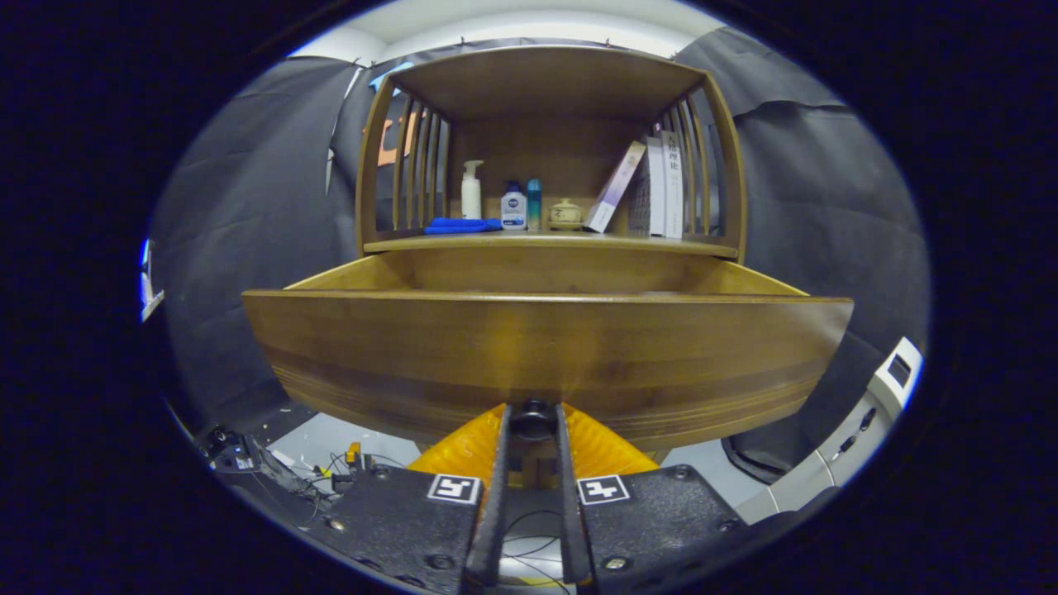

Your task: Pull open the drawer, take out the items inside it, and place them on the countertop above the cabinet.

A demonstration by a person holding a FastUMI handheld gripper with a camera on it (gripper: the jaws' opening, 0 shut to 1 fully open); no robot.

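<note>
A wooden cabinet drawer [545, 347] stands pulled out toward me, its wide front panel just ahead of the fingers. A small dark round knob [531, 419] sits at the panel's lower edge, and my gripper [532, 423] is shut on it with one finger pressing each side. The drawer's inside is hidden behind the front panel; only its side walls and back show. Above it runs the countertop [628, 242], carrying a blue cloth [460, 225], a white pump bottle [471, 190], two small bottles [514, 207], a small ceramic pot [566, 212] and several books [657, 190].
A slatted wooden hutch [545, 83] roofs the countertop, with bars on both sides. Black cloth hangs behind and beside the cabinet. Cables and a small device [248, 459] lie on the floor at the lower left; a white machine [868, 421] stands at the lower right.
</note>
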